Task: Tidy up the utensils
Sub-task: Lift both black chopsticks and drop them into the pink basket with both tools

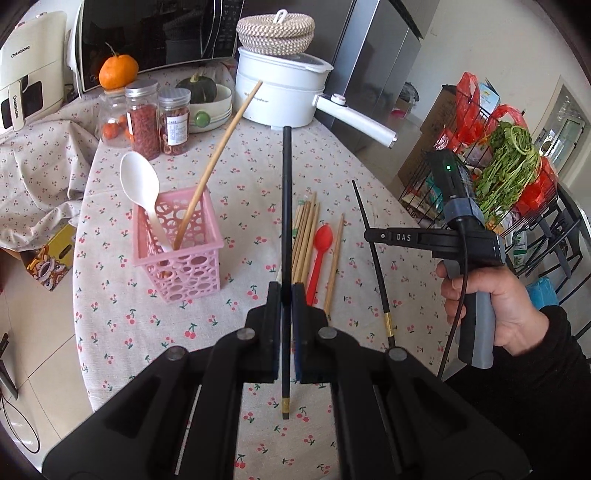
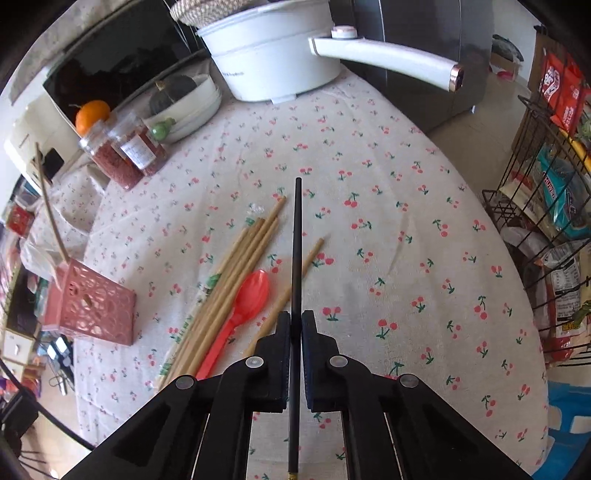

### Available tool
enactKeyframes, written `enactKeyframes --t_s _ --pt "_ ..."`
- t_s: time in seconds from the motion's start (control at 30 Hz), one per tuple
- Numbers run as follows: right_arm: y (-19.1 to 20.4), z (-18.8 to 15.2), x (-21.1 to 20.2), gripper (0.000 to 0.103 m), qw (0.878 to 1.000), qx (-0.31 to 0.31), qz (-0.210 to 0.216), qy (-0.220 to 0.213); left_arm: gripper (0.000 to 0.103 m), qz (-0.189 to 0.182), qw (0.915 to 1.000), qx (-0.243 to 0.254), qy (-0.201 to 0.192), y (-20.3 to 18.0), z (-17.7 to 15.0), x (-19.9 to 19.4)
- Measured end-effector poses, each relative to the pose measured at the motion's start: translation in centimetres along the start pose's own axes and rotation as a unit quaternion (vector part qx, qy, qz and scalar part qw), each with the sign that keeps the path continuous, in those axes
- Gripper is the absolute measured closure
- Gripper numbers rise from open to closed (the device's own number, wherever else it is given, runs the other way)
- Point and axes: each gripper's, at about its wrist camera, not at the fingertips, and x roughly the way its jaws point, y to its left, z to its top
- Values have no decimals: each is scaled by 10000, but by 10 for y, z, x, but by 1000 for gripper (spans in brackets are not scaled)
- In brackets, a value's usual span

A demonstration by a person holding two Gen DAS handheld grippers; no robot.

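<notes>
On the cherry-print tablecloth (image 1: 258, 177), both tongs (image 1: 286, 295) (image 2: 295, 325) clamp black chopsticks (image 1: 286, 206) (image 2: 296, 243) above bamboo chopsticks (image 1: 304, 232).

surface (image 1: 255, 173) in cherry-print cloth fills mid-frame | white electric pot (image 1: 280, 94) upper centre, woven basket (image 1: 275, 31) on its lid | microwave (image 1: 155, 33) upper left, orange (image 1: 118, 72) before it | two spice jars (image 1: 159, 118) left of centre | wire rack (image 1: 517, 177) with greens at right edge
</notes>
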Motion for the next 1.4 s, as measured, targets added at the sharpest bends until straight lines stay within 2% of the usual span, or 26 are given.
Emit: enactKeyframes --t_s 0.2,0.4,0.5,0.63,0.87,1.03,1.27,1.33,1.4 --pt "15 -4 -57 97 9939 -201 557 -927 97 -17 9968 166 -788 -11 15 -36" --pt "44 -4 -97 97 9787 -648 863 -1745 97 50 9854 81 -1697 -5 31 -76" --pt "57 0 -107 97 9717 -781 1060 -1960 97 186 9785 5 -2052 2 39 -90" --pt "71 3 -118 97 9669 -898 1203 -2065 97 355 9728 -209 -2279 18 48 -97" --pt "86 3 -127 97 9630 -1100 1510 -1945 97 718 9706 -511 -2238 40 52 -80" --pt "92 0 -129 97 9611 -1157 1646 -1892 97 824 9734 -952 -1913 64 54 -52" --pt "97 1 -137 97 9567 -1180 1842 -1923 96 769 9809 -1112 -1398 71 57 -18" --pt "98 2 -138 97 9555 -1164 1897 -1936 83 854 9814 -1148 -1280 72 57 -12" --pt "99 4 -139 97 9545 -1146 1948 -1947 60 869 9815 -1209 -1206 74 55 -12"
